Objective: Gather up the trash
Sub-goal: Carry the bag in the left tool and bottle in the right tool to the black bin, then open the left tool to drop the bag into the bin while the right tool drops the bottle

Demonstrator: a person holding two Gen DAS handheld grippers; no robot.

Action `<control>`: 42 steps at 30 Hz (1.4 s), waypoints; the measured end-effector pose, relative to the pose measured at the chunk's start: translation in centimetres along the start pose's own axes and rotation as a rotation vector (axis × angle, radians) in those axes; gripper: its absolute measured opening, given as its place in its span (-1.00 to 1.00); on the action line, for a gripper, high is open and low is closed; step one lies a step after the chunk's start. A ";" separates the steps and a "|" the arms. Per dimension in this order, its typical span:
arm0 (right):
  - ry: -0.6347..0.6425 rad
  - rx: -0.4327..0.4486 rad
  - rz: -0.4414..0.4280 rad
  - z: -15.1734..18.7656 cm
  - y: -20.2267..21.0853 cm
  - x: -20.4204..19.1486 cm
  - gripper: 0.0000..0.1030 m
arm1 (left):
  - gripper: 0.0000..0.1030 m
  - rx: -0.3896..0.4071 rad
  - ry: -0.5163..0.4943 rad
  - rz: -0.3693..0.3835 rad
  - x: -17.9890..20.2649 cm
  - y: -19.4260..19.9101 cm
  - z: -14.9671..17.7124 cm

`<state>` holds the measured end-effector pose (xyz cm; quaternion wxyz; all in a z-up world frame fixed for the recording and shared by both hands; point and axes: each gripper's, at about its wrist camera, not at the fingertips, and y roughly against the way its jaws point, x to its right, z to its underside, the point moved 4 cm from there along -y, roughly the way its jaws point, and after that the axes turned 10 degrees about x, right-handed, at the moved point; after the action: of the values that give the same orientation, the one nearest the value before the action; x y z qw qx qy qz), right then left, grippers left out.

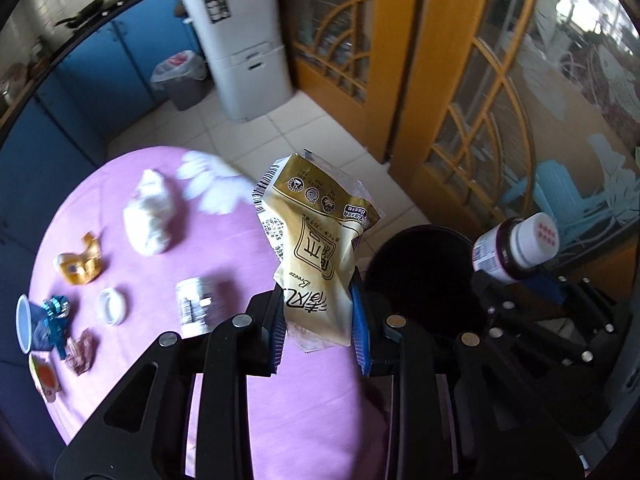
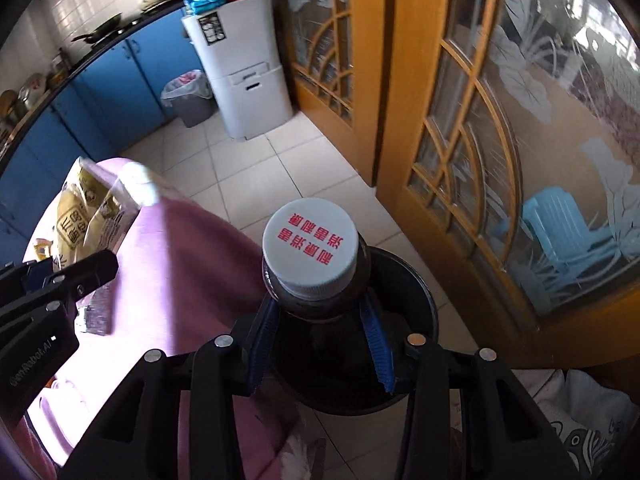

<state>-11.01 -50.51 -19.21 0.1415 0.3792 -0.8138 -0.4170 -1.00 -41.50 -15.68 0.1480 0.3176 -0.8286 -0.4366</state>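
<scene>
My left gripper [image 1: 318,320] is shut on a gold and cream snack wrapper [image 1: 316,240] and holds it above the right edge of the pink table [image 1: 240,380]. My right gripper [image 2: 320,332] is shut on a dark bottle with a white cap [image 2: 310,248] and holds it over the open black bin [image 2: 424,308]. The bin [image 1: 416,280] stands on the floor beside the table. The bottle [image 1: 516,246] and the right gripper [image 1: 516,284] show at the right of the left wrist view. The wrapper [image 2: 86,216] shows at the left of the right wrist view.
On the table lie a white crumpled bag [image 1: 150,216], a gold wrapper [image 1: 80,266], a white lid [image 1: 112,306], a foil pack [image 1: 196,306], a cup [image 1: 24,324] and small wrappers [image 1: 80,354]. A grey lined bin [image 1: 180,80], white cabinet [image 1: 248,52] and wooden doors [image 1: 460,120] stand beyond.
</scene>
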 end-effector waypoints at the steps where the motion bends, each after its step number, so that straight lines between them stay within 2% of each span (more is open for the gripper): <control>1: -0.008 -0.006 0.004 0.1 -0.2 0.6 -0.20 | -0.44 -0.005 -0.007 0.003 0.5 -0.3 -0.2; 11: -0.053 -0.030 0.018 0.8 -1.0 3.8 -0.20 | -0.39 -0.014 -0.081 0.041 4.7 -1.4 -1.0; 12: -0.056 -0.034 0.014 0.9 -1.1 4.0 -0.20 | -0.32 -0.018 -0.085 0.041 5.0 -1.5 -0.9; 14: -0.062 -0.037 0.008 1.0 -1.2 4.2 -0.20 | 0.00 -0.032 -0.087 0.049 5.3 -1.6 -0.9; 15: -0.064 -0.036 0.007 1.1 -1.2 4.2 -0.20 | 0.50 -0.027 -0.081 0.048 5.3 -1.5 -0.9; 16: -0.062 -0.036 0.006 1.1 -1.3 4.2 -0.20 | 0.82 -0.007 -0.074 0.039 5.2 -1.2 -1.1; 19: -0.058 -0.038 0.006 1.1 -1.4 4.1 -0.20 | 0.85 0.043 -0.068 0.010 4.8 -0.4 -1.6; 27: -0.048 -0.049 -0.025 1.3 -1.9 3.1 -0.18 | 0.85 0.028 0.018 -0.027 1.6 0.0 -1.4; 30: -0.027 -0.047 -0.003 1.4 -2.0 2.6 -0.18 | 0.85 0.027 0.027 -0.039 0.9 0.2 -1.1; 31: -0.019 -0.036 0.001 1.4 -1.9 2.4 -0.10 | 0.85 0.028 0.027 -0.044 0.8 0.3 -0.9; 32: -0.007 -0.025 -0.002 1.2 -1.7 2.2 0.11 | 0.85 0.026 0.028 -0.048 0.6 0.3 -0.8; 33: -0.006 -0.014 -0.006 1.2 -1.6 2.0 0.61 | 0.85 0.024 0.028 -0.048 0.5 0.3 -0.6; 34: -0.005 0.006 -0.005 1.0 -1.3 1.9 0.68 | 0.85 0.021 0.029 -0.049 0.5 0.2 -0.5; 36: 0.017 0.028 0.022 0.8 -0.9 1.8 0.68 | 0.85 0.018 0.030 -0.051 0.4 0.2 -0.3; 42: 0.000 0.018 0.034 0.7 -1.1 2.2 0.68 | 0.85 0.020 0.030 -0.052 0.4 0.2 -0.4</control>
<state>-12.33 -52.09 -20.67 0.1451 0.3667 -0.8238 -0.4072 -1.19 -41.91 -15.30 0.1457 0.3468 -0.8222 -0.4271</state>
